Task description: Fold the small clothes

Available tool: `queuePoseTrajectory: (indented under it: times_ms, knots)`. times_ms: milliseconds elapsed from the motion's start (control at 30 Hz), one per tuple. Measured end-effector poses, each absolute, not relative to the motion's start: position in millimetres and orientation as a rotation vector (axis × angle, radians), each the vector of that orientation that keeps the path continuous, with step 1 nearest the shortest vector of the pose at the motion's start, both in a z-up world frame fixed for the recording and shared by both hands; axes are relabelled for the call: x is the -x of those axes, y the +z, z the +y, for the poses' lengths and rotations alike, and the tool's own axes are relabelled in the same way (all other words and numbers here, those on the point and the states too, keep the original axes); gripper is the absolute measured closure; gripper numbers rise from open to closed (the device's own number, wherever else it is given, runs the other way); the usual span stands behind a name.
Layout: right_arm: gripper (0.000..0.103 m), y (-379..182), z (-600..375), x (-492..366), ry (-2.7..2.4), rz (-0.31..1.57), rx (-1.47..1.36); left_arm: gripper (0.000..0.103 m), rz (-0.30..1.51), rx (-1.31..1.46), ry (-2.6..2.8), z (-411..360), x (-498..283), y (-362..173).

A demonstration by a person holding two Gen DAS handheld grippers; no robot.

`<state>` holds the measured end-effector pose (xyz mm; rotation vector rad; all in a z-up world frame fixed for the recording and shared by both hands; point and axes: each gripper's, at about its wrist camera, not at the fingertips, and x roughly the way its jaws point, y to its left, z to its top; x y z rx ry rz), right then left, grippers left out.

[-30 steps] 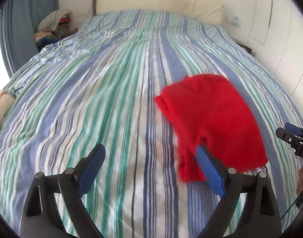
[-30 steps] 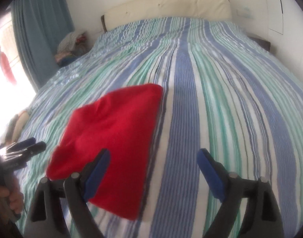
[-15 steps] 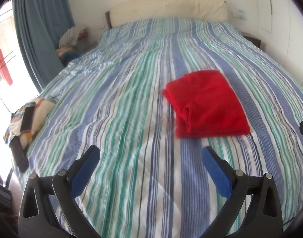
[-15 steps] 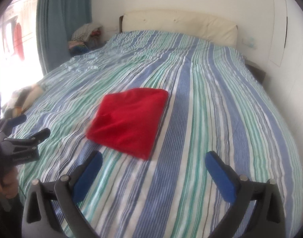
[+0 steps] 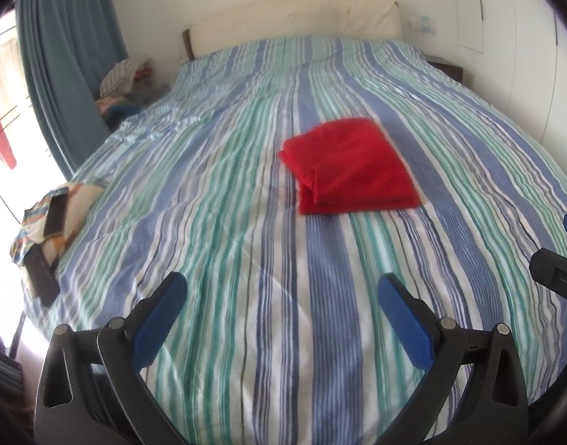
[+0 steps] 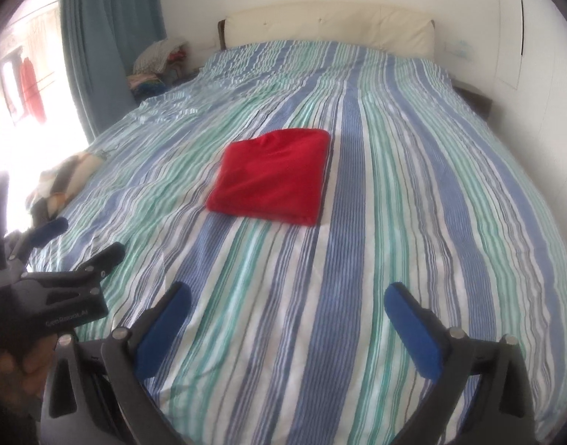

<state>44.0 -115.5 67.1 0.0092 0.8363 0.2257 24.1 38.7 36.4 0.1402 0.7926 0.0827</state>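
On the striped bedspread (image 5: 216,222), toward its middle, the red garment (image 5: 348,167) lies folded into a compact, layered rectangle, well beyond both tools. The left gripper (image 5: 281,319) stands spread and empty over the near end of the bedspread; the right gripper (image 6: 287,324) is likewise spread, its jaws having just been opening, with nothing between them. Folding of this piece looks finished, the release done. Next, I judge, comes fetching another small garment, or stopping.
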Motion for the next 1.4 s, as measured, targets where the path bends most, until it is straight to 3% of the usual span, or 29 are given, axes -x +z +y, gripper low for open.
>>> queuePoseTrajectory:
  times_ms: [467,1100,1400]
  knots:
    - [0.001,89.5,-120.5,-20.3,0.194,0.798,-0.036,0.001,0.738,-0.149,0.094,32.4,-6.7,56.3]
    - [0.001,92.8,-116.5,-20.9,0.177,0.804,-0.009,0.000,0.813,-0.084,0.120,43.3,-12.1,58.1]
    - [0.001,102.9,-117.3,-21.3,0.116,0.790,0.032,0.000,0.734,-0.149,0.116,37.1,-9.5,72.2]
